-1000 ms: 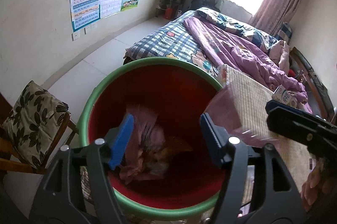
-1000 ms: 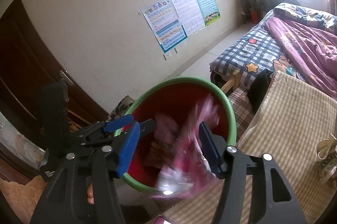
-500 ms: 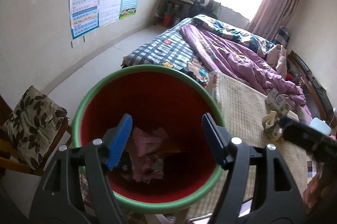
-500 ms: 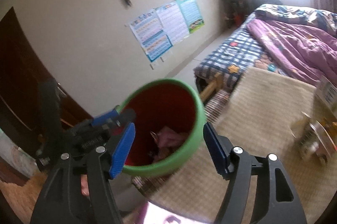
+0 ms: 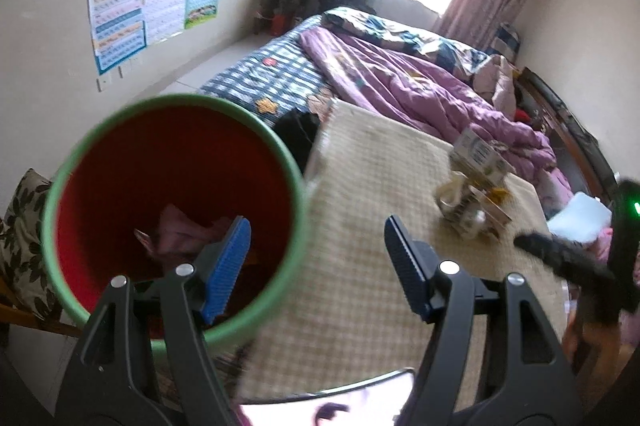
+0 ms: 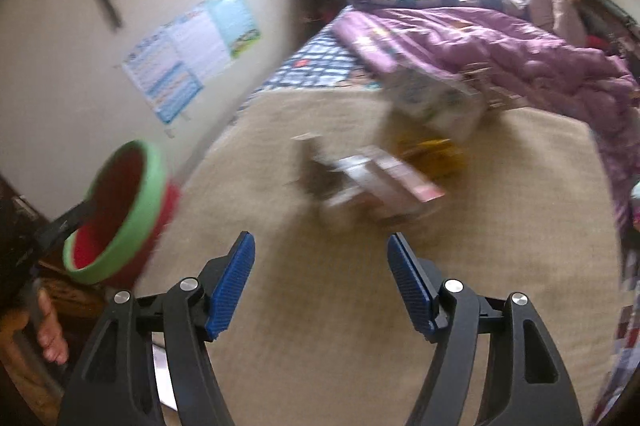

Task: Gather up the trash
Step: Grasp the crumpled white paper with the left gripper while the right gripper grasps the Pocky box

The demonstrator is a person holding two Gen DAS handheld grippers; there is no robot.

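A red bucket with a green rim (image 5: 180,99) stands by the table's left edge, with pink wrappers (image 5: 180,230) lying inside. My left gripper (image 5: 316,262) is open and empty; one pad hangs over the bucket's mouth, the other over the checked tablecloth (image 5: 360,185). My right gripper (image 6: 320,278) is open with nothing between its pads, above the cloth and pointing at a blurred heap of trash: a white carton (image 6: 436,105), a pink-and-white box (image 6: 380,189) and a yellow wrapper (image 6: 432,149). The same bucket (image 6: 148,197) shows at the left in the right wrist view.
A bed with a purple quilt (image 5: 420,85) lies beyond the table. A chair with a floral cushion (image 5: 20,238) stands left of the bucket. A screen (image 5: 340,402) lies at the table's near edge. A person's hand (image 6: 48,330) shows low on the left.
The pink wrapper that was between the right jaws now lies in the bucket. The right gripper swung away from the bucket to the table's trash. The left gripper shifted right, off the bucket's middle.
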